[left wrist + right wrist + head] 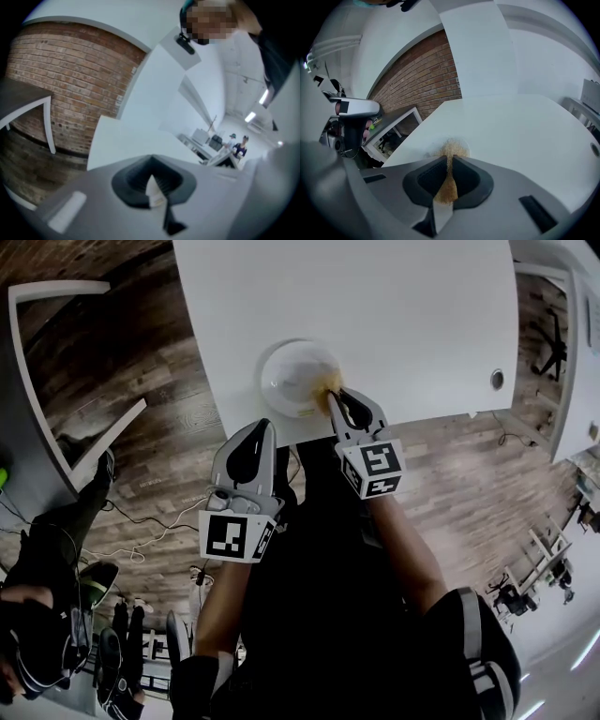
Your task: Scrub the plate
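Tan scrubber [328, 383] pinched tight in right claw [332, 397], on right side of white plate [284, 376], near edge of table [403, 315]. Left claw [260, 427] closed, empty, off table.

A white table [394, 315] stands on a wooden plank floor [159, 418]. A round white plate [281, 381] lies directly on the table top, close to the near edge, its rim just inside that edge. Well to the right of the plate, near the table's right end, a small round grey cap [497, 379] sits in the top. Left of and nearer than the plate, off the table, thin cables [141, 526] trail over the floor.
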